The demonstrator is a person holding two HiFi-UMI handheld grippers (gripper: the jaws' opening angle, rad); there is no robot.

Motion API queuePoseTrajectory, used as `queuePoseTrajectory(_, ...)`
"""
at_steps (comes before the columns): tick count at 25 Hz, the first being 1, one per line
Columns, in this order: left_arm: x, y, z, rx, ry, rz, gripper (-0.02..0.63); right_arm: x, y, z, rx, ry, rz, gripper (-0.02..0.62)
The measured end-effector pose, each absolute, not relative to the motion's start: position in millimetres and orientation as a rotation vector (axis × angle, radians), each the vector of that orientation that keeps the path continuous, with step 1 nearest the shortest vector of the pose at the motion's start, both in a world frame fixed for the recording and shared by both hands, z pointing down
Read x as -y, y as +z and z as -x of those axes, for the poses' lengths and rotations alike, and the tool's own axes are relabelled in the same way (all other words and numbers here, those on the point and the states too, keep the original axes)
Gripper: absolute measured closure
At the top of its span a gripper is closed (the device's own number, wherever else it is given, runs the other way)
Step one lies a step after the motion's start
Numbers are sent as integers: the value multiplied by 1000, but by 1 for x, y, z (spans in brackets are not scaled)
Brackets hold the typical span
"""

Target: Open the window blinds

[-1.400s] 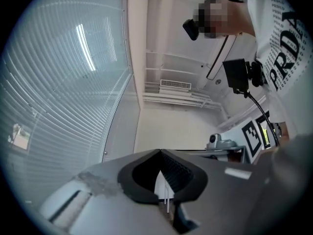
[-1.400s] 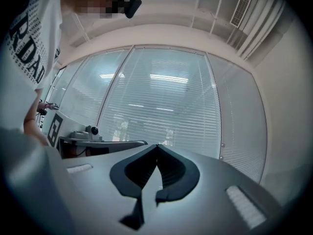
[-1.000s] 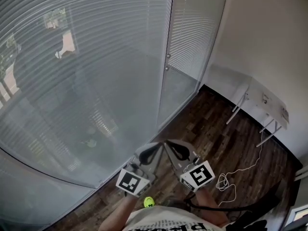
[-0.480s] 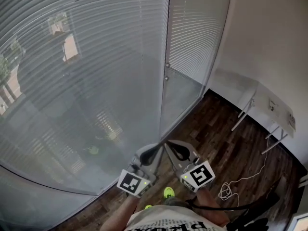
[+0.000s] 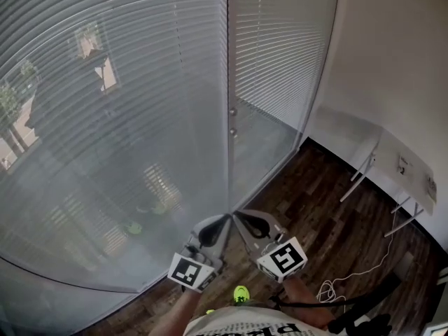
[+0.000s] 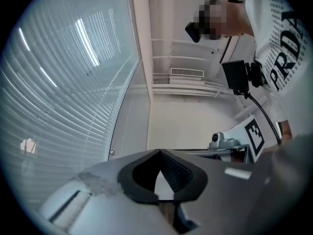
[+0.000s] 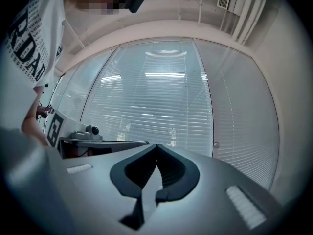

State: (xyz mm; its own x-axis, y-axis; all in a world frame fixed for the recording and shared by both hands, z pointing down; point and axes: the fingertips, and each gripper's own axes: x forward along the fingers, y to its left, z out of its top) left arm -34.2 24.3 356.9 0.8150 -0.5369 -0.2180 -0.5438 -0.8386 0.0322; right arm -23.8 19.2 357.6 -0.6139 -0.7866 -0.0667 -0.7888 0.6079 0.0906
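Observation:
White slatted blinds [image 5: 119, 103] hang behind glass panels, with their slats closed. A vertical frame [image 5: 228, 117] between two panels carries two small round knobs [image 5: 232, 121]. The blinds [image 7: 161, 106] fill the right gripper view, and one knob [image 7: 215, 144] shows there at the right. In the left gripper view the blinds [image 6: 63, 92] curve along the left. My left gripper [image 5: 225, 218] and right gripper [image 5: 236, 214] are held side by side low in the head view, tips toward the frame's foot and apart from it. Both are shut with nothing between their jaws [image 6: 159, 151] [image 7: 157, 145].
Dark wood flooring [image 5: 329, 222] lies to the right. A white table [image 5: 409, 173] on thin legs stands against the white wall [image 5: 392, 61]. A white cord [image 5: 343, 285] lies coiled on the floor, and a black cable runs beside my right arm.
The view has shifted toward the glass: the vertical frame and its knobs now sit further left in the picture. Both grippers stay side by side and shut.

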Motion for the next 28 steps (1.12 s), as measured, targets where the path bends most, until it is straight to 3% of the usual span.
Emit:
queuePoseTrajectory(12,-6,382,-5,-1010,217,2937,614,-1,380,-18,-2814,112,1293,588)
queuePoseTrajectory(28,78,409,-33,-951,310,2972,614,83,408,-44,-2812,127,1410,588)
